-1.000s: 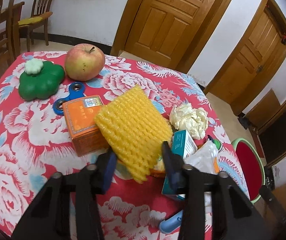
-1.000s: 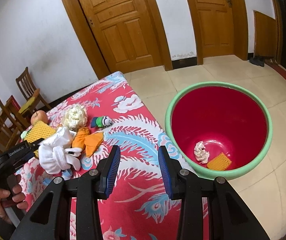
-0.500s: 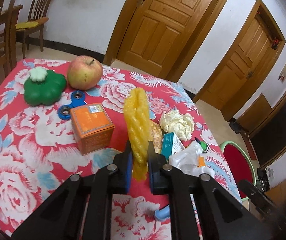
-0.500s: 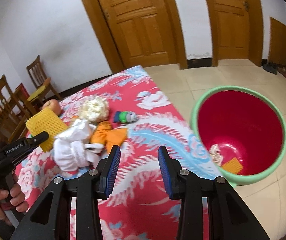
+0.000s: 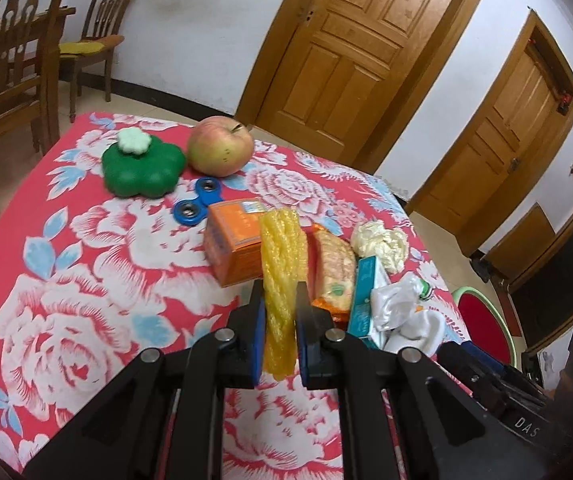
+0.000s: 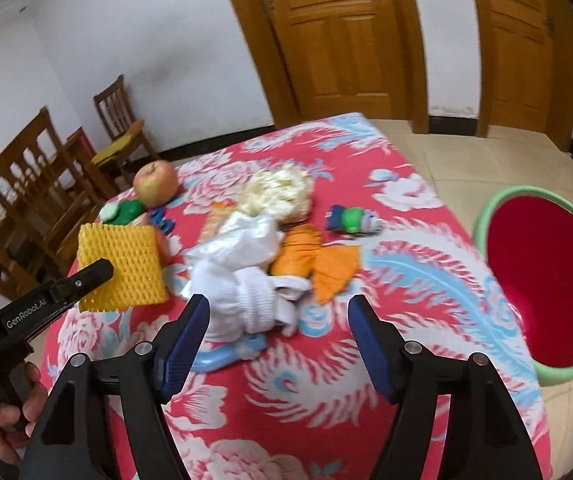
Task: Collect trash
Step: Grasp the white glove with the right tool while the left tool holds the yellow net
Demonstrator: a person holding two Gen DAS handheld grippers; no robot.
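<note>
- The left gripper (image 5: 280, 320) has its jaws pinched tight on the yellow foam net (image 5: 280, 256), gripping it near its lower end, with most of the sheet standing up past the blue pads.
- In the right wrist view that foam net (image 6: 120, 266) reads as a flat, waffled square held clear above the worktop (image 6: 366, 420), edge-on to its gripper.
- Looks feather-light and squashy: the jaws have crushed it thin where they bite, so slip seems unlikely, though a floppy sheet like this could sway or catch on the clutter.
- The right gripper (image 6: 278, 340) is spread wide and holding nothing, poised over the white crumpled cloth (image 6: 246, 280) just beyond its pads.
- That cloth looks soft and bulky; a bite across the thick rolled middle would probably gather more than a pinch at a loose corner.
- Beside it lie an orange wrapper (image 6: 314, 260), thin and likely slippery, and a pale crumpled paper ball (image 6: 278, 190).
- The red bin with a green rim (image 6: 542, 284) stands on the floor off the worktop's right edge, well apart from the held net.
- The apple (image 5: 220, 146), green toy (image 5: 142, 166), blue spinner (image 5: 198, 200) and orange box (image 5: 232, 244) sit behind; they don't look like trash to me.
</note>
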